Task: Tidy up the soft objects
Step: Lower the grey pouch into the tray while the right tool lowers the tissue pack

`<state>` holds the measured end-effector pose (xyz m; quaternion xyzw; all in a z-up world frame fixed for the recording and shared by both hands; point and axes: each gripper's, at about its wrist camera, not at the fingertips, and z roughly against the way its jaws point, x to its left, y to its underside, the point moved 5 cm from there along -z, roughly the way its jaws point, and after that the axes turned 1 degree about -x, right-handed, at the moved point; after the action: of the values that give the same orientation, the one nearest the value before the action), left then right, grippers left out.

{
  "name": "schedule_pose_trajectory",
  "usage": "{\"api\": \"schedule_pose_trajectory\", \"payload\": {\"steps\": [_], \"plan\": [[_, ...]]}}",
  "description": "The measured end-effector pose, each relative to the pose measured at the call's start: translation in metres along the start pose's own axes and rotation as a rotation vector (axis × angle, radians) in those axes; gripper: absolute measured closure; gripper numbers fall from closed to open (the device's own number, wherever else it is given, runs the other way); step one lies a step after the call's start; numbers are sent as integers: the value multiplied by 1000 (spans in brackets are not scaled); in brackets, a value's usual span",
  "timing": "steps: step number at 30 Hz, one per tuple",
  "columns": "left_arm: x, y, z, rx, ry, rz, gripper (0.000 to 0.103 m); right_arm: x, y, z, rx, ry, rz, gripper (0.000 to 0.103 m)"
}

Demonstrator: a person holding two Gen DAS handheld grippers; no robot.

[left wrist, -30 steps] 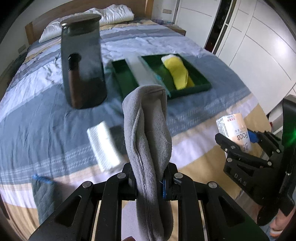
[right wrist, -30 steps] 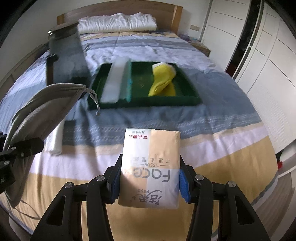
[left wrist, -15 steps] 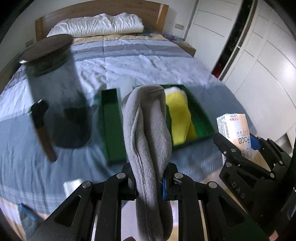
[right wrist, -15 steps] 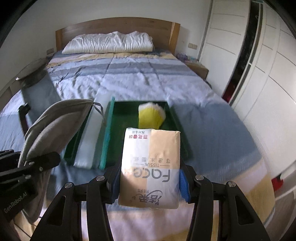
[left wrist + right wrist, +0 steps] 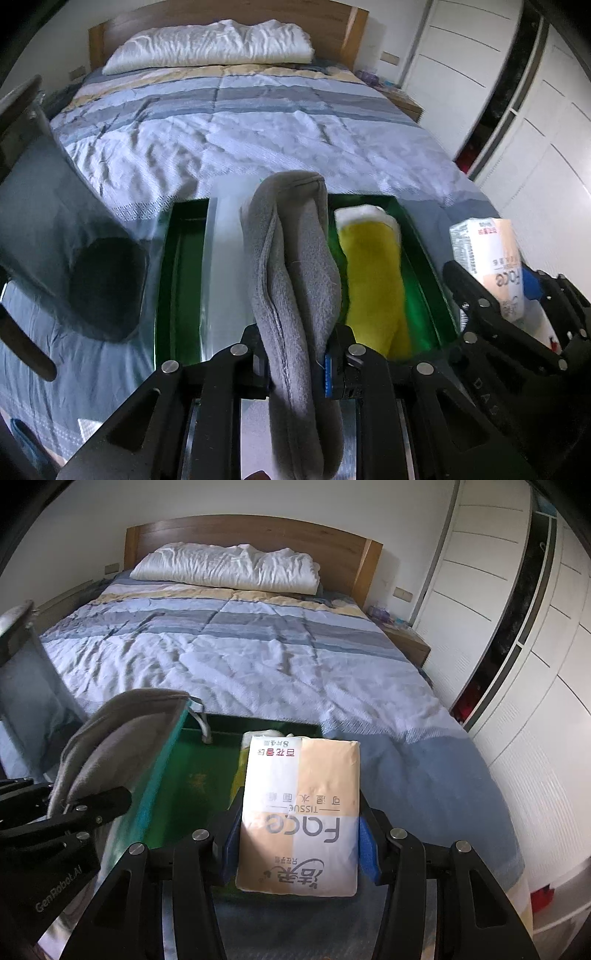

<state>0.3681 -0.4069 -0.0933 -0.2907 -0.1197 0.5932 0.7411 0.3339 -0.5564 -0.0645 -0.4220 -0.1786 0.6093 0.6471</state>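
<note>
My left gripper [image 5: 295,363] is shut on a folded grey cloth [image 5: 291,258] that stands up between the fingers, just above the near edge of a green tray [image 5: 177,258] on the bed. A yellow and white cloth [image 5: 373,273] lies in the tray's right part. A clear divider [image 5: 221,266] stands in the tray. My right gripper [image 5: 299,843] is shut on a tissue pack [image 5: 299,812] over the tray's right side [image 5: 195,775]. The pack also shows in the left wrist view [image 5: 487,258]. The grey cloth shows at left in the right wrist view [image 5: 122,738].
A dark translucent jug [image 5: 55,236] stands on the bed left of the tray. The striped bedspread [image 5: 258,140] runs back to a white pillow [image 5: 210,48] and a wooden headboard [image 5: 332,554]. White wardrobes [image 5: 517,664] line the right side.
Both grippers have moved forward over the bed with their loads. The tray now lies right under them, and the jug has slid to the left edge of view.
</note>
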Motion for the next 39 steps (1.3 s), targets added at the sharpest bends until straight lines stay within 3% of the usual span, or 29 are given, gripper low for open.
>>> {"api": "schedule_pose_trajectory", "payload": {"steps": [16,39], "plan": [[-1,0,-48,31,-133,28,88,-6,-14,-66,26,-74,53,53],[-1,7,-61,58,-164,21,87,0,-7,-80,52,-92,82,52]]}}
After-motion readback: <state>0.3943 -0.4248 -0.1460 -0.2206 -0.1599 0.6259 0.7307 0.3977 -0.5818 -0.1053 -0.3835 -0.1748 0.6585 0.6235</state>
